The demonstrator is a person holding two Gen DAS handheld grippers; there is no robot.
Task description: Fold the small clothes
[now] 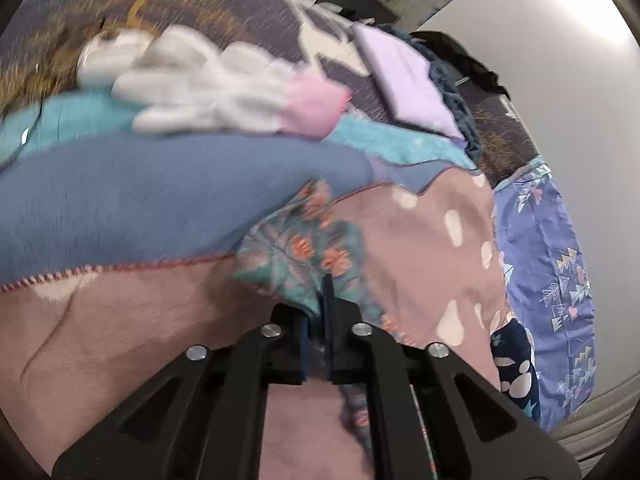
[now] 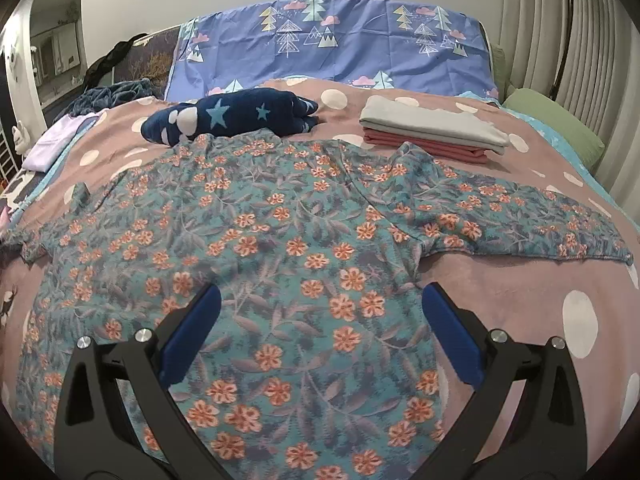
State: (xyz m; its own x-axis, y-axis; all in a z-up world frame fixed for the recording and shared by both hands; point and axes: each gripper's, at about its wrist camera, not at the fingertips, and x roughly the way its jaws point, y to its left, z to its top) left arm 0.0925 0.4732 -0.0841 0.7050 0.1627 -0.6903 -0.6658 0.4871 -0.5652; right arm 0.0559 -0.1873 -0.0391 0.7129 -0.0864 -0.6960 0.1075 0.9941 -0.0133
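Fingers of the left gripper [image 1: 318, 320] are pressed together, pinching a fold of the floral shirt [image 1: 304, 248], while the two blue pads of the right gripper [image 2: 320, 300] stand wide apart above that shirt [image 2: 280, 264], gripping nothing. One pink dotted blanket [image 2: 520, 292] covers the bed, and the one shirt lies spread flat on it, one sleeve reaching out to the right. Behind it leans one blue pillow [image 2: 340, 40] printed with trees. One stack of two folded cloths [image 2: 432, 132], grey over red, sits beside one navy starred bundle [image 2: 236, 118]. One folded lilac garment [image 2: 56, 142] lies at the blanket's left edge. In the left view, one blurred white plush toy [image 1: 200, 80] lies beyond.
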